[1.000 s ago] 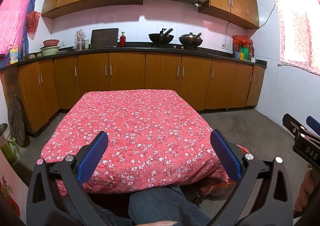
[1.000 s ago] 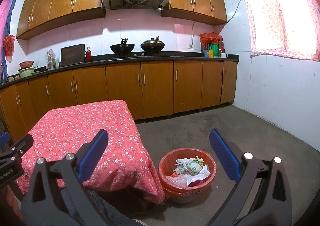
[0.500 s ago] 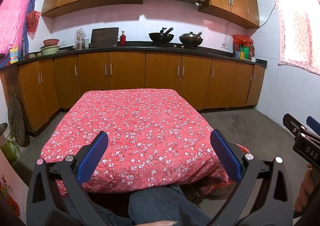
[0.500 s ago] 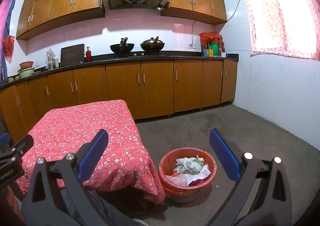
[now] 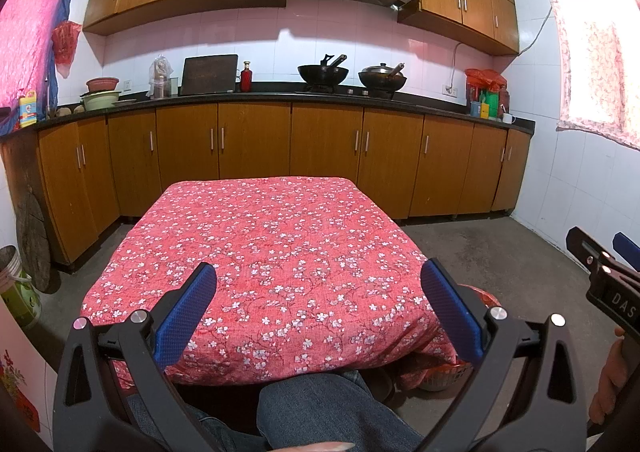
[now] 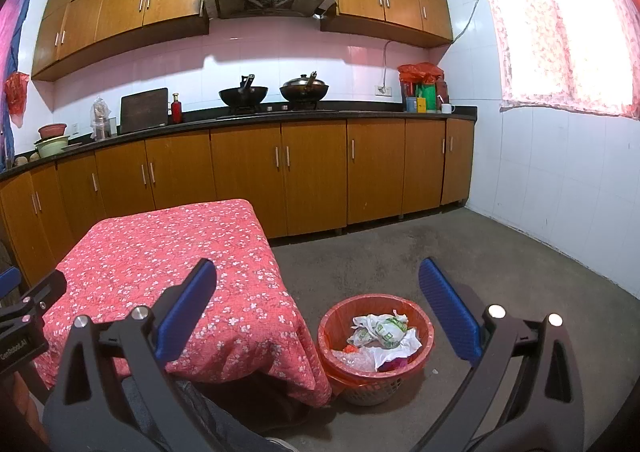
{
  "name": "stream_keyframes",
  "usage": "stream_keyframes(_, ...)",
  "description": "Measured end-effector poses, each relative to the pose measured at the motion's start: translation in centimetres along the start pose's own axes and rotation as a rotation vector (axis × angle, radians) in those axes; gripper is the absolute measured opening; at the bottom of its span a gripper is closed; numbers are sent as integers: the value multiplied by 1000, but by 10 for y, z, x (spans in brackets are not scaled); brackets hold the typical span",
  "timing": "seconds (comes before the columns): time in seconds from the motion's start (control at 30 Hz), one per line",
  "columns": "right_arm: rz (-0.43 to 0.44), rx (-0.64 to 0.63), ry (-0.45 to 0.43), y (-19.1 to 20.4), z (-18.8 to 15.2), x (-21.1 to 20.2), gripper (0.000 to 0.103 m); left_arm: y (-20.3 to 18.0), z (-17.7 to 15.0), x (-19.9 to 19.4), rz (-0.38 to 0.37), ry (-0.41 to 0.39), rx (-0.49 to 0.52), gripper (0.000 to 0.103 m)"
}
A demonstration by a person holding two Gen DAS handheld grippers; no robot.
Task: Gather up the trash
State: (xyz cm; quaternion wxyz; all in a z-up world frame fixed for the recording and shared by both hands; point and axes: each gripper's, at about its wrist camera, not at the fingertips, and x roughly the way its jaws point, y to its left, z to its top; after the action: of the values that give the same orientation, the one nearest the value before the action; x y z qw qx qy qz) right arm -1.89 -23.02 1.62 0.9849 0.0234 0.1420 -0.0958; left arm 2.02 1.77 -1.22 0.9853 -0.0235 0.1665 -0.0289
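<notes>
Trash basket (image 6: 376,348) sits around 6 o'clock off the right gripper (image 6: 318,310), way nearer than the left gripper (image 5: 318,310). Both are spread wide, holding nothing, and the tablecloth (image 5: 264,252) looks bare.

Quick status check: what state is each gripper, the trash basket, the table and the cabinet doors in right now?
Left gripper: open, holding nothing.
Right gripper: open, holding nothing.
Trash basket: upright on floor, holding crumpled wrappers.
Table: covered by floral cloth.
Cabinet doors: all shut.
</notes>
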Motion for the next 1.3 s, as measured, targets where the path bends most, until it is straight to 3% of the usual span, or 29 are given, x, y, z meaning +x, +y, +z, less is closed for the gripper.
stream_keyframes(1.3,-1,6,2,2,-1,0,99,0,-7,2,-1,10,1,101)
